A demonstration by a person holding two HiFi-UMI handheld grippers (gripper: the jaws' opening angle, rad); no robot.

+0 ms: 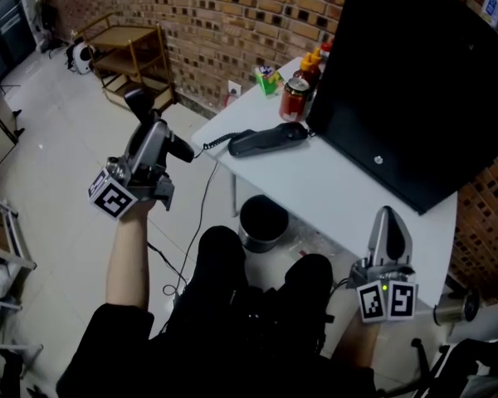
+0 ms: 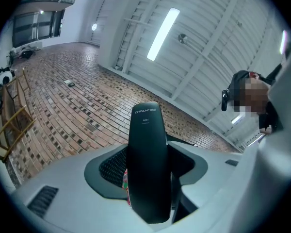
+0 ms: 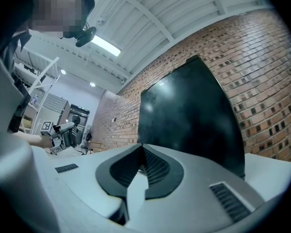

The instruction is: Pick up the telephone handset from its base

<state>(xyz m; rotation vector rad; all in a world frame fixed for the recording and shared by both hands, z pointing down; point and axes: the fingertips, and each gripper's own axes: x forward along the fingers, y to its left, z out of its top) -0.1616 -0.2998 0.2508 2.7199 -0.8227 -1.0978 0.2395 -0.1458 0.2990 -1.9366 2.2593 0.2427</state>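
Note:
My left gripper [image 1: 156, 135] is raised to the left of the white table [image 1: 340, 189], shut on the black telephone handset [image 1: 180, 148]. The handset lies across the jaws and sticks out on both sides. In the left gripper view the handset [image 2: 146, 144] stands upright between the jaws of my left gripper [image 2: 148, 178], with brick wall and ceiling behind it. The slim black telephone base [image 1: 266, 139] lies near the table's left edge, and a coiled cord [image 1: 217, 143] leaves its left end. My right gripper [image 1: 388, 222] is over the table's near edge, jaws together and empty, also in its own view [image 3: 138, 176].
A large black monitor [image 1: 415, 81] fills the table's right side. A red can [image 1: 295, 98], sauce bottles [image 1: 313, 63] and a small green item [image 1: 268, 79] stand at the table's far end. Under the table is a black bin [image 1: 262, 220]. A wooden cart [image 1: 133, 60] stands by the brick wall.

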